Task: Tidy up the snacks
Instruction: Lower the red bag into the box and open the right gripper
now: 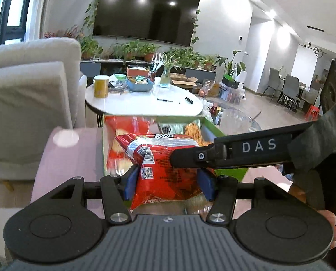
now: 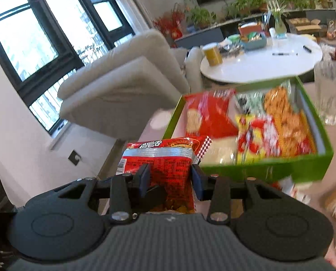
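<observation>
While both views show one packet gripped from two sides, details follow.
Left view: left gripper (image 1: pixel 168 180) pinches the red snack packet (image 1: pixel 165 171) between its blue pads; right gripper's arm crosses in front.
Right view: right gripper (image 2: pixel 170 178) is pressed onto the same red snack packet (image 2: pixel 165 164), just short of the green box (image 2: pixel 312 164).
Done: several packets already lie in the box.
Left: this packet is not yet in; others, blurred, lie on the bench (image 2: pixel 235 205).
</observation>
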Demonstrator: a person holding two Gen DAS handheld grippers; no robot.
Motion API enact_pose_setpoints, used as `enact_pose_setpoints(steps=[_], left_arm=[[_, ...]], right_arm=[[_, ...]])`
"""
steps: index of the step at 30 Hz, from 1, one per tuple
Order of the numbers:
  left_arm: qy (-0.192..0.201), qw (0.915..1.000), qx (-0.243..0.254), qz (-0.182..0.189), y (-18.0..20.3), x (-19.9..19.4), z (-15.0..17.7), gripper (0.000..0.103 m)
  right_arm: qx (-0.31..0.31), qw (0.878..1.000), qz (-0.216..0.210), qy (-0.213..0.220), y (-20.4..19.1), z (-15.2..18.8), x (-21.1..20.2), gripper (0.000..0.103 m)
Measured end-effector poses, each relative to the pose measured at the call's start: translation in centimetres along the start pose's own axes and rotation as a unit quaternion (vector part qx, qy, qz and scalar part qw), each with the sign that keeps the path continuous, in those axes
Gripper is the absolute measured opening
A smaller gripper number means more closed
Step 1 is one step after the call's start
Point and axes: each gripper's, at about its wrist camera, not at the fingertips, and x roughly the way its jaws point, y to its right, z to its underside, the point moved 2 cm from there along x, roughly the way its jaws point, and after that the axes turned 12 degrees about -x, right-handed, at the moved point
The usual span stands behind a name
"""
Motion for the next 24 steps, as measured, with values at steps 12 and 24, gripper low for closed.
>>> enact_pose_setpoints(steps=[12, 24], left_arm=[[-0.017, 0.9997, -0.001, -0.015, -1.2, 5.9, -2.4, 0.052], [-0.032, 0.9969, -0.029, -0.066, -4.3, 9.5, -0.6, 0.06]], right_arm=[[0.003, 1.0, 0.003, -0.003, 3.2, -2.4, 4.2, 0.05], [-0.017, 0.998, 0.054, -0.02, 4.6, -0.4, 6.7, 0.056]])
